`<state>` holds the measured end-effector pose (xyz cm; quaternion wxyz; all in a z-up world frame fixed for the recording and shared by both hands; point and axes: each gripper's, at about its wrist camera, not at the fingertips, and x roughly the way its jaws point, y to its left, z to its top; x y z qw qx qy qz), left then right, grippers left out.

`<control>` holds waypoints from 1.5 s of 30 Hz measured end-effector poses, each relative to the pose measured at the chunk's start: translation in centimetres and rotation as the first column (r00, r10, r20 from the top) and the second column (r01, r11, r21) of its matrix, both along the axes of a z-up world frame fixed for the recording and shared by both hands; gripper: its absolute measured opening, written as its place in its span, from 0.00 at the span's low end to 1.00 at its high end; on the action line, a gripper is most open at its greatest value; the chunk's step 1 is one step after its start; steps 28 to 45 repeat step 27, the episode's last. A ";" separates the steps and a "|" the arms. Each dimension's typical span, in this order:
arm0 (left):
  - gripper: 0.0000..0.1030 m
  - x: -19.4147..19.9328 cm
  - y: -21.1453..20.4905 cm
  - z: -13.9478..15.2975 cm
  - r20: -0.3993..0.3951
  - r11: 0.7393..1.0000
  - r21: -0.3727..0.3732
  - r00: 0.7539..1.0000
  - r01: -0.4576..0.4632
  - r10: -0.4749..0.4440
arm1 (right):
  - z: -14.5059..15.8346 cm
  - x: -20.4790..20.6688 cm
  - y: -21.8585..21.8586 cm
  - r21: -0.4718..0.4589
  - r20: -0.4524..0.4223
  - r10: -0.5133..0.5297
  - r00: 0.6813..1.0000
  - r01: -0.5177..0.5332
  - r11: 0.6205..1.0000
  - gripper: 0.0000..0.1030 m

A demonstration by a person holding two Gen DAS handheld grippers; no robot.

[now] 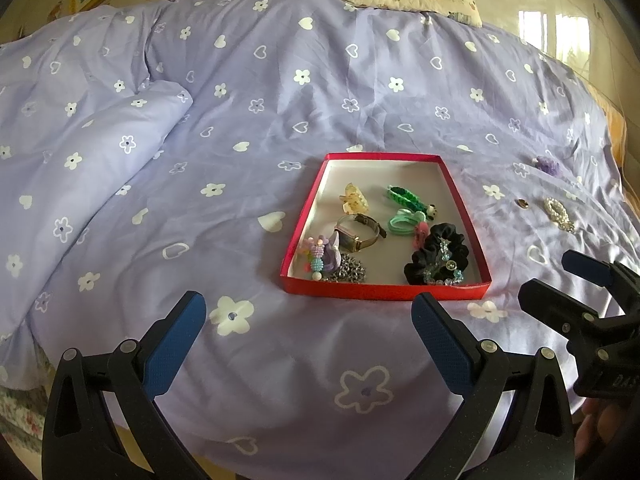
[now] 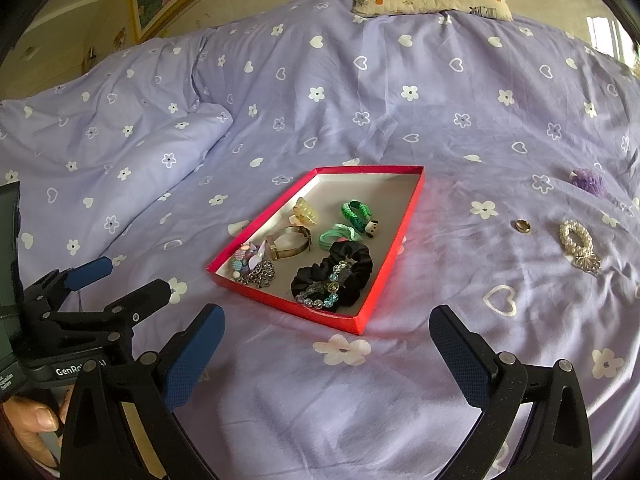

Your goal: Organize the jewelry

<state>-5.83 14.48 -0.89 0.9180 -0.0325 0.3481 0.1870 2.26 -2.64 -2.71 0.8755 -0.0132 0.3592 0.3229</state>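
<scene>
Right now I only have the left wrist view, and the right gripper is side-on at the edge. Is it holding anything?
Observer: No. In the right wrist view the right gripper is open, with only bedspread between its pads.
Operator: What is the small thing to the right of the red box?
Observer: A gold ring, lying on the bedspread between the red box and a pearl bracelet.
Operator: How does my left gripper look from outside?
Observer: The left gripper is open and empty, to the left of the box's near corner.
</scene>
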 end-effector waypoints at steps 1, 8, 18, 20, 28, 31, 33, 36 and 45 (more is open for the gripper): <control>1.00 0.1 0.0 0.0 -0.002 1.000 -0.001 1.000 0.003 -0.003 | 0.0 0.0 -0.1 0.000 0.001 0.000 1.000 0.000 1.000 1.00; 1.00 0.7 0.3 -0.2 -0.006 1.000 -0.007 1.000 0.007 -0.007 | -0.2 0.4 0.0 -0.002 -0.005 0.004 1.000 -0.004 1.000 1.00; 1.00 1.6 0.5 -0.3 -0.015 1.000 -0.010 1.000 0.014 -0.014 | -0.2 1.4 0.2 -0.011 -0.004 0.003 1.000 -0.003 1.000 1.00; 1.00 2.0 0.7 -0.3 -0.019 1.000 -0.013 1.000 0.017 -0.017 | -0.3 1.7 0.1 -0.012 -0.005 0.003 1.000 -0.003 1.000 1.00; 1.00 2.7 0.8 -0.5 -0.031 1.000 -0.016 0.999 0.022 -0.023 | -0.8 2.3 0.3 -0.019 -0.021 0.011 1.000 -0.011 1.000 1.00; 1.00 2.7 0.8 -0.5 -0.031 1.000 -0.016 0.999 0.022 -0.023 | -0.8 2.3 0.3 -0.019 -0.021 0.011 1.000 -0.011 1.000 1.00; 1.00 2.7 0.8 -0.5 -0.031 1.000 -0.016 0.999 0.022 -0.023 | -0.8 2.3 0.3 -0.019 -0.021 0.011 1.000 -0.011 1.000 1.00; 1.00 2.7 0.8 -0.5 -0.031 1.000 -0.016 0.999 0.022 -0.023 | -0.8 2.3 0.3 -0.019 -0.021 0.011 1.000 -0.011 1.000 1.00; 1.00 2.7 0.8 -0.5 -0.031 1.000 -0.016 0.999 0.022 -0.023 | -0.8 2.3 0.3 -0.019 -0.021 0.011 1.000 -0.011 1.000 1.00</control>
